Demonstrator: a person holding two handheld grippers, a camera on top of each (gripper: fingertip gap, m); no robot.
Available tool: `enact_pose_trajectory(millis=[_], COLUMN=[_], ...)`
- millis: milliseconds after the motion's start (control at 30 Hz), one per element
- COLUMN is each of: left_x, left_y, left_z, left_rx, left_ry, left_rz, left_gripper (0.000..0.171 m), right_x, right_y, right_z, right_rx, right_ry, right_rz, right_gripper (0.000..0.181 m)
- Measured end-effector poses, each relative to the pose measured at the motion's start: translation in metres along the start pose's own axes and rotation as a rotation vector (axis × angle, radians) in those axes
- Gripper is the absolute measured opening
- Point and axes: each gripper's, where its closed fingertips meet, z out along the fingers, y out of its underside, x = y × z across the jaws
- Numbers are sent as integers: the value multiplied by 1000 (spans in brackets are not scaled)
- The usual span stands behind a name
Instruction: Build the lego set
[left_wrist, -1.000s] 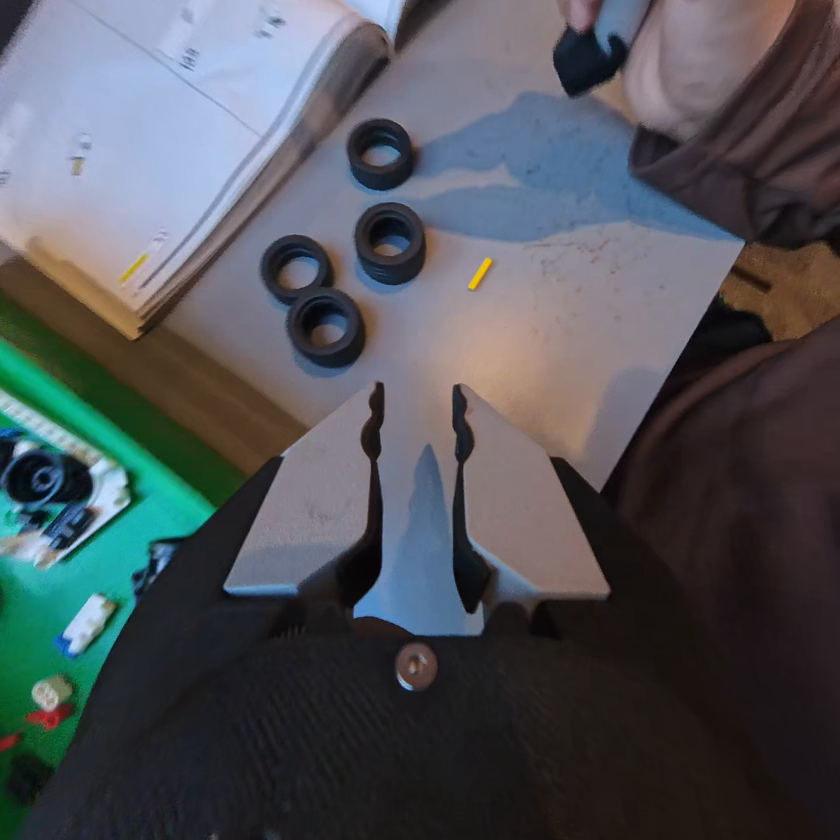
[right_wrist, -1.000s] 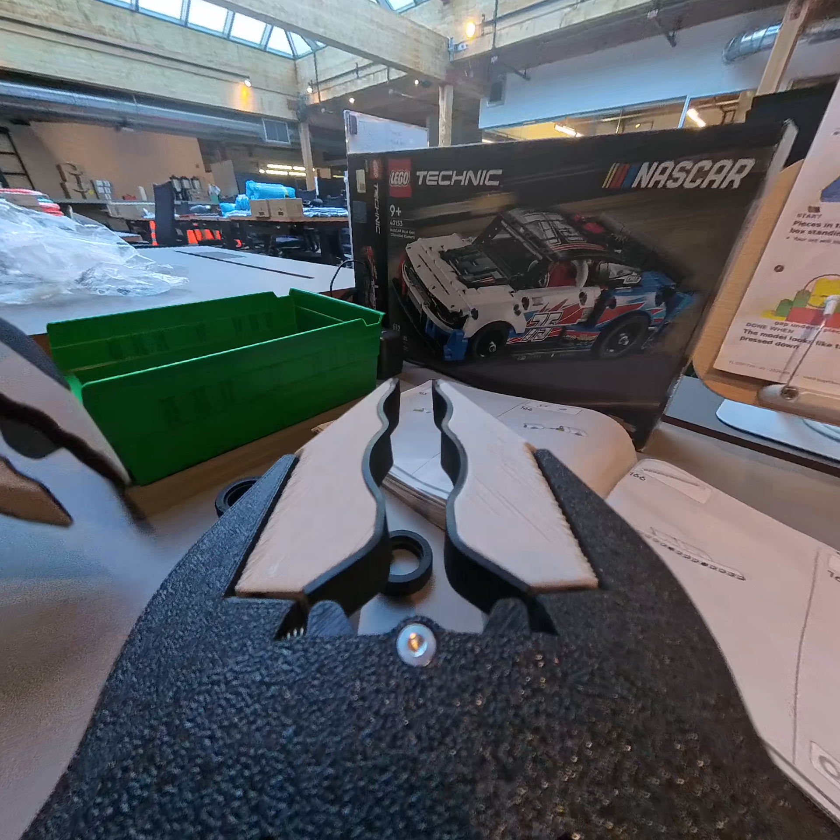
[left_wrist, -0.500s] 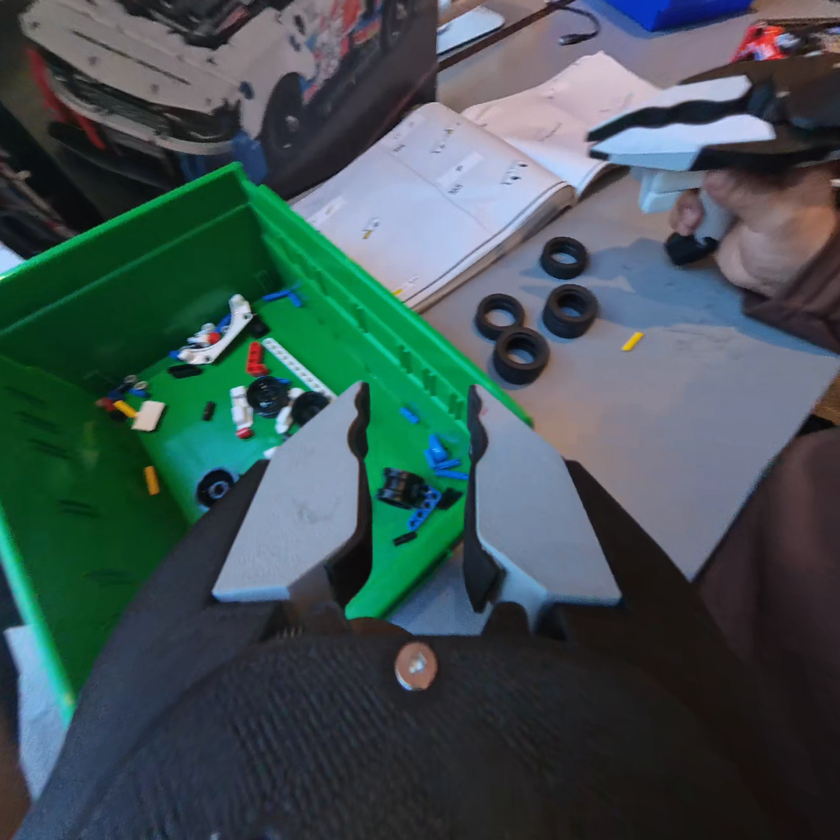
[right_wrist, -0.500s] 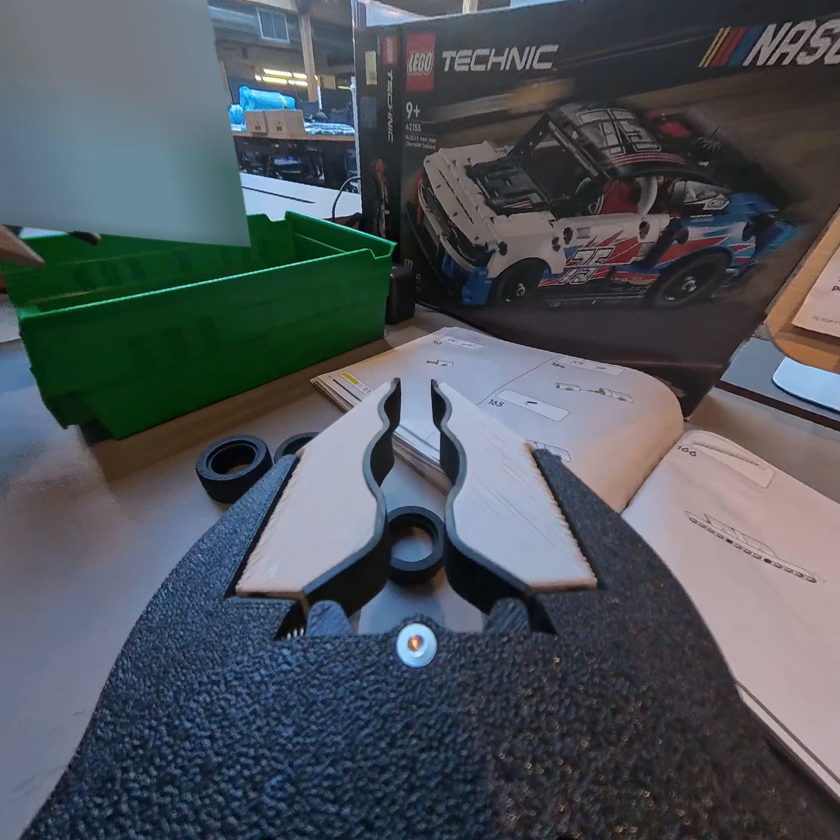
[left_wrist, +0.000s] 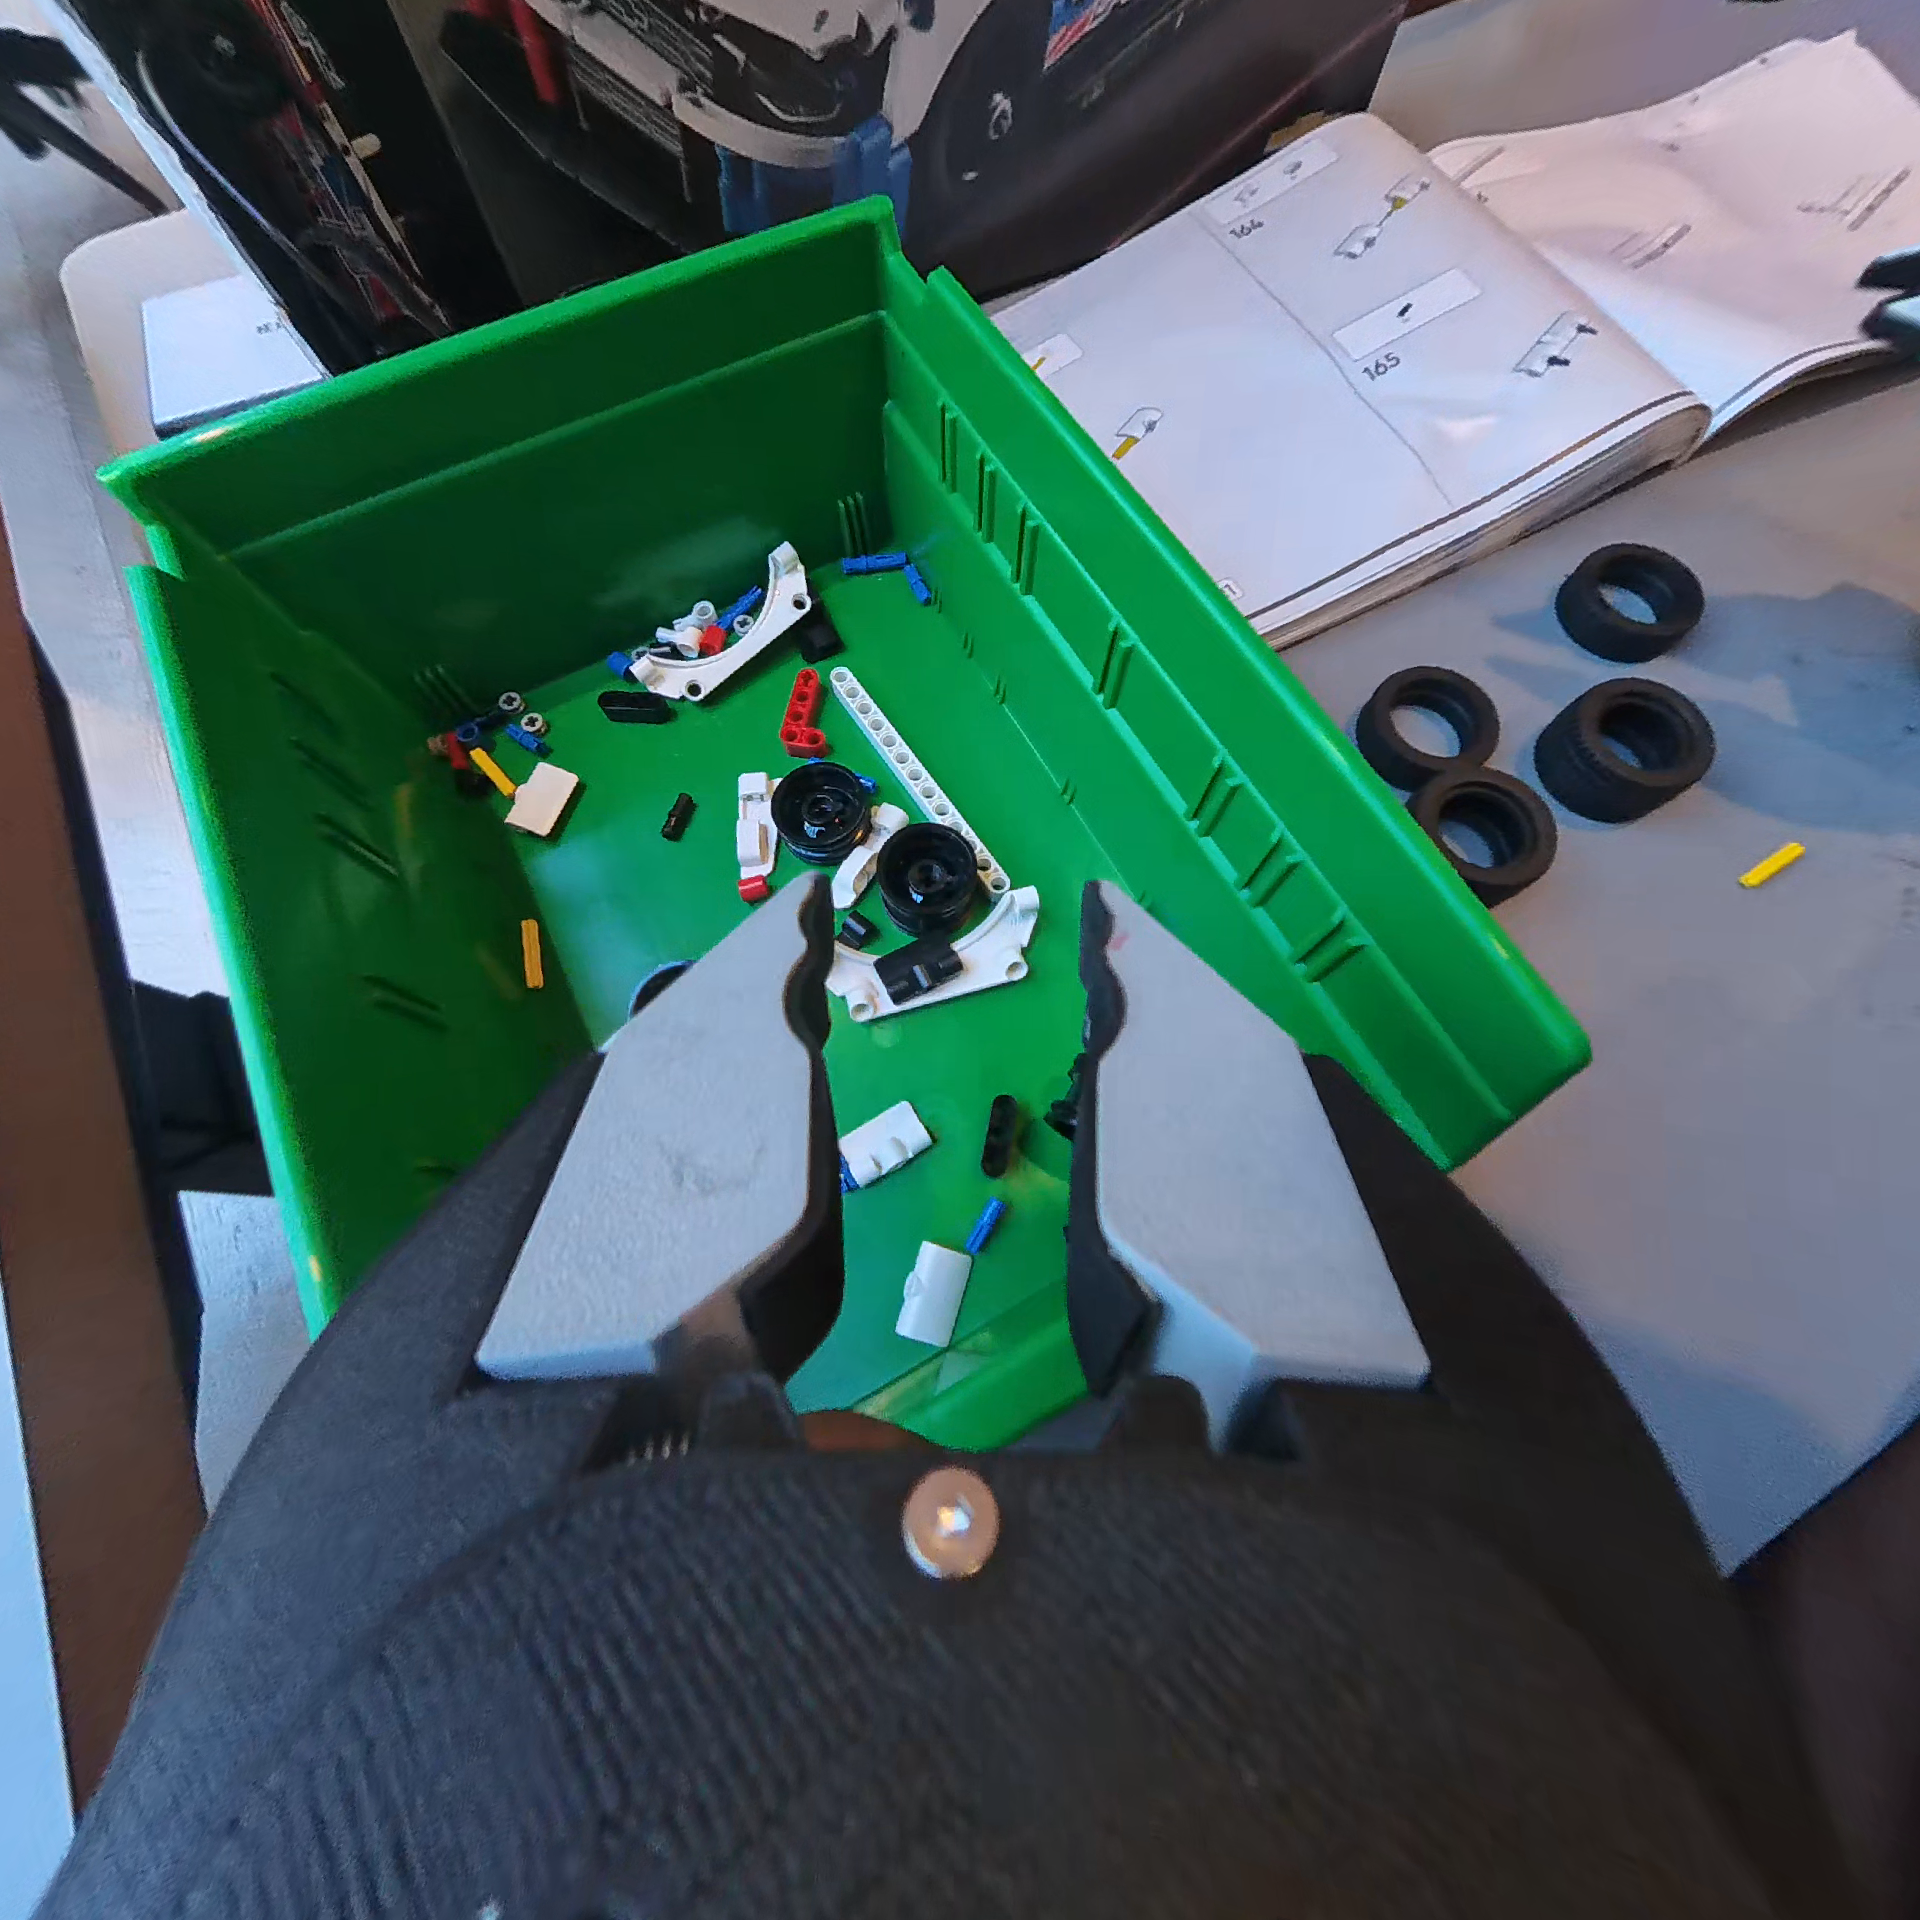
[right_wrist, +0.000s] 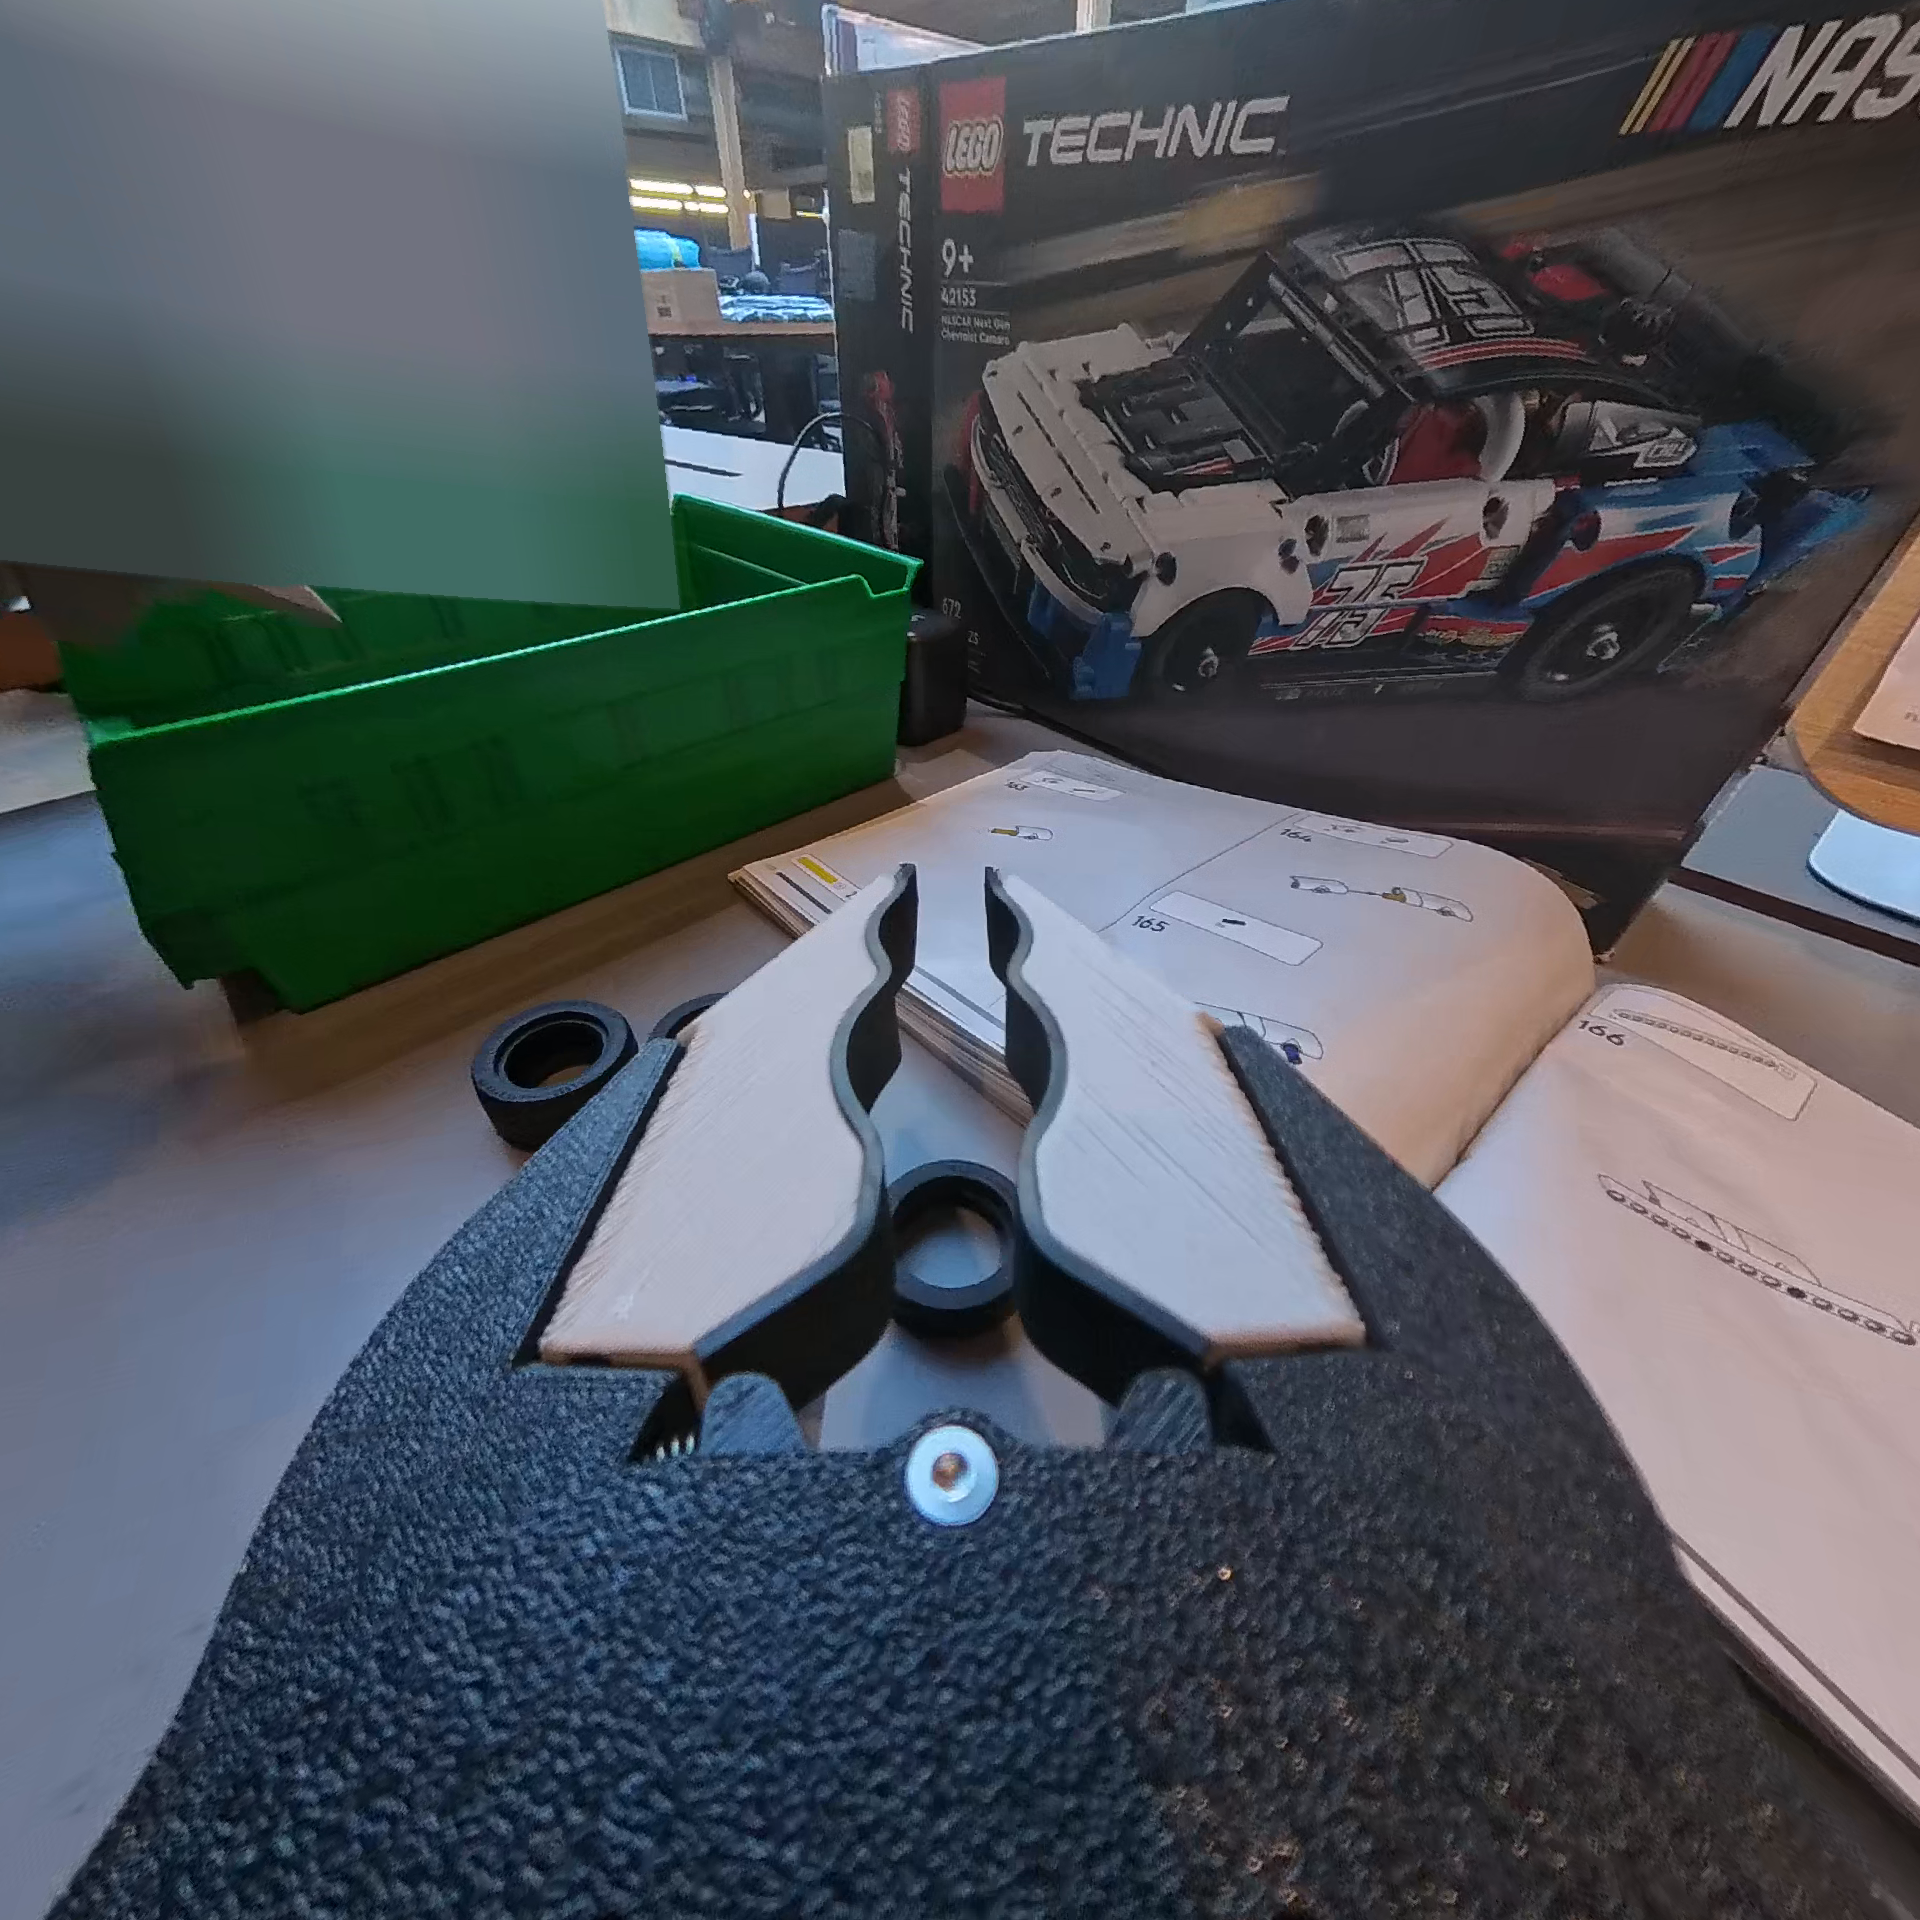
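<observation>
My left gripper (left_wrist: 951, 904) is open and empty, hovering over the green bin (left_wrist: 1195, 748). Loose Lego parts lie in the bin: two black wheel hubs (left_wrist: 925, 878), white arch pieces (left_wrist: 727, 649), a long white beam (left_wrist: 914, 769), a red piece (left_wrist: 802, 712) and small pins. Several black tyres (left_wrist: 1623, 748) and a small yellow piece (left_wrist: 1771, 864) lie on the grey table right of the bin. My right gripper (right_wrist: 951, 883) is slightly open and empty, low over the table. One tyre (right_wrist: 951, 1247) shows on the table between its fingers, another (right_wrist: 556, 1070) to the left.
An open instruction booklet (right_wrist: 1351, 935) lies right of the bin (right_wrist: 468, 779); it also shows in the left wrist view (left_wrist: 1351, 364). The set's box (right_wrist: 1351, 416) stands behind both. A wooden stand (right_wrist: 1860, 727) is at the far right. My right fingertips sit around 25 cm from my left ones. From the right gripper's tips to the small yellow piece (left_wrist: 1771, 864) is close to 15 cm.
My left gripper swung from above the tyres on the table to over the green bin and opened wider. My right gripper tilted down toward the tyres and booklet, its gap unchanged.
</observation>
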Motion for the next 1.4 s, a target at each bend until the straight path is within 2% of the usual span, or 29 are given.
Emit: enact_pose_trajectory(millis=[233,300,367,400,467,533,633,733,933,1133,1233,1333,1400], left_x=[0,-1,-2,-3,-11,-33,-55,-67,-80,-94,-97,-93,-96], left_y=[1,3,6,7,9,16,16,11,4,-5,-17,-18,-14], left_z=[-2,-1,0,0,-1,-6,-18,-29,-42,-33,-12,22,47], left_rx=[0,-8,-17,-21,-34,-67,-56,-40,-32,-50,-120,-320,-465], left_ry=[-4,-5,-10,-16,-63,-165,-252,-299,-362,-362,-290,-167,-115], left_rz=[-4,-7,-5,0,9,-17,-75,-106,-111,-89,4,132,244], left_gripper=[46,46,46,46,45,43,43,44,45,47,42,42,32], right_x=[-9,-12,-12,-13,-17,-22,-23,-25,-22,-22,-23,-24,-23], right_y=[-9,10,36,31,5,-4,15,7,6,5,6,8,8], right_z=[-4,5,14,14,6,2,10,7,4,3,4,5,5], right_rx=[37,-66,-231,-205,-46,15,-98,-48,-43,-39,-43,-49,-52], right_ry=[-8,-33,-48,-53,-56,-69,-81,-77,-61,-61,-66,-70,-66], right_rz=[-63,-36,-7,-19,-56,-78,-62,-88,-91,-84,-81,-82,-85], right_gripper=[10,1,7,12,10,3,10,9,9,9,9,9,9])
